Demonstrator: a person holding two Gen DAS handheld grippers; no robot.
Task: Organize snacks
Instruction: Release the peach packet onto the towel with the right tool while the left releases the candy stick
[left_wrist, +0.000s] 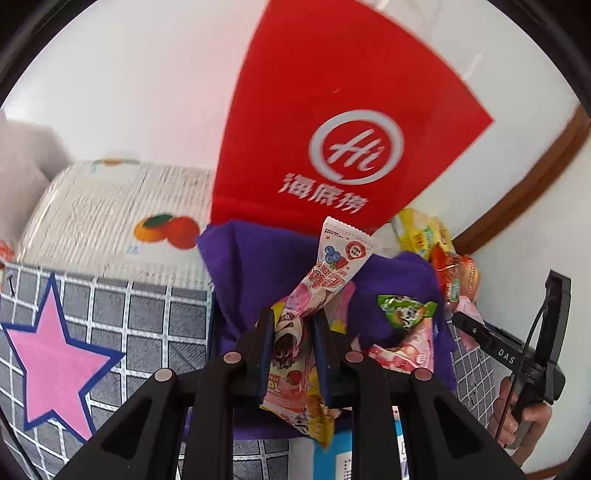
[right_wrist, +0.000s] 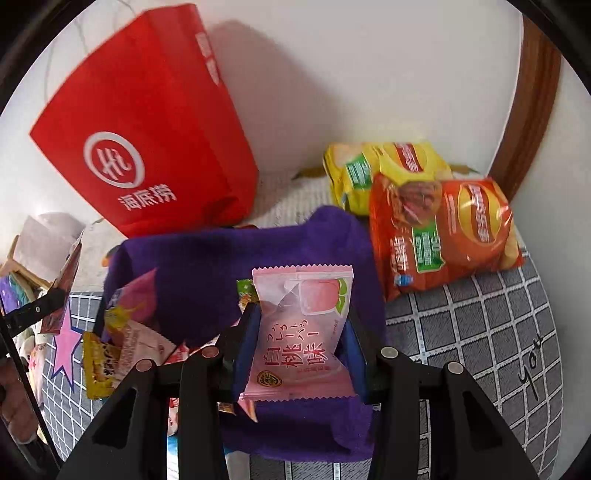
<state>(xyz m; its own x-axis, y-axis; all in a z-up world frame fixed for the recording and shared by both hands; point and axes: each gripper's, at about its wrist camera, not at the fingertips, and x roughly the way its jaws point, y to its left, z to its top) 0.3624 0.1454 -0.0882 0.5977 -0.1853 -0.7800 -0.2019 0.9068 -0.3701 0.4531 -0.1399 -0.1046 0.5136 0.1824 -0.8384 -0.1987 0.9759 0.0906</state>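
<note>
Between right gripper (right_wrist: 301, 332) jaws, closed: pink peach packet (right_wrist: 301, 332) reading "白桃味", over purple felt bin (right_wrist: 207, 273). Left gripper (left_wrist: 293, 332) clamps strawberry snack pouches (left_wrist: 295, 354) over the bin too. Behind bin: red "Hi 海底捞" bag (right_wrist: 147, 129); right of it, Lay's chips (right_wrist: 443, 229).

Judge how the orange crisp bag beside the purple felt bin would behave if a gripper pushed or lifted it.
The orange crisp bag looks puffed with air, so it is probably light for its size and would likely slide rather than resist. Its glossy film may slip between pads. It leans on the yellow crisp bag, so a push could shift both. The contents are probably fragile under a tight squeeze.
</note>
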